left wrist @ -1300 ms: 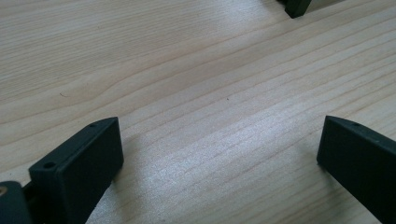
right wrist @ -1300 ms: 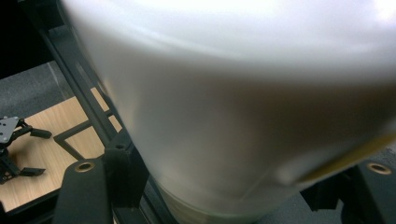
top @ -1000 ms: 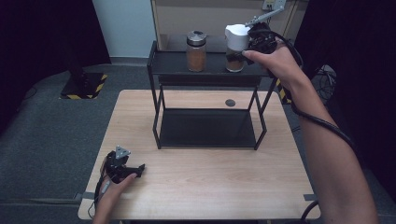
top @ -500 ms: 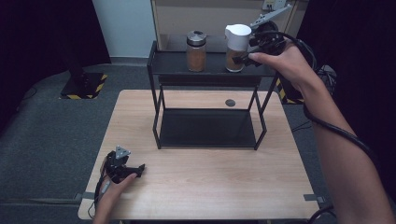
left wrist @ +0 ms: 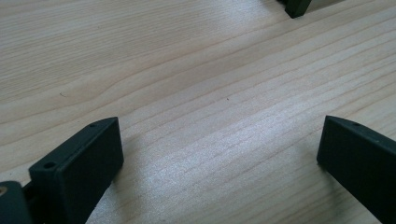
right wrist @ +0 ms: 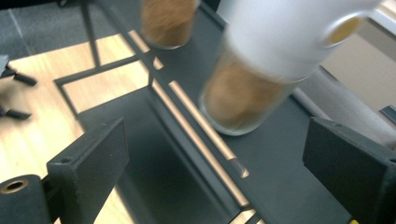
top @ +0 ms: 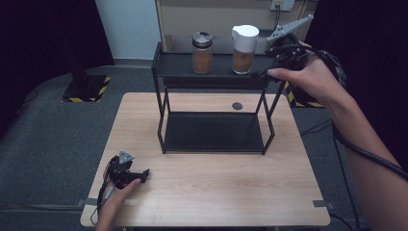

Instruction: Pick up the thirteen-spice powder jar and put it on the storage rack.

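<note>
— Since a second ago your right gripper [top: 263,72] has let go of the white-lidded glass jar of brown powder [top: 244,49] and drawn back to the jar's right; its jaws have just been opening and now stand wide with nothing between them. Where does the jar stand?

— Upright on the top shelf of the black metal rack [top: 163,67], near the right end. You have it just ahead of the open jaws in the right gripper view, apart from both.

— What's around it?

— A second glass jar with a dark metal lid [top: 202,52], also brown-filled, stands to its left on the same shelf, apart from it. Below lies the rack's dark lower shelf, and behind that a small dark disc [top: 237,106] on the light wooden table [top: 216,192].

— And your other tool?

— Your left gripper [top: 139,175] rests at the table's near left corner. Its own view shows what the high view cannot: jaws spread wide over bare wood grain.
</note>
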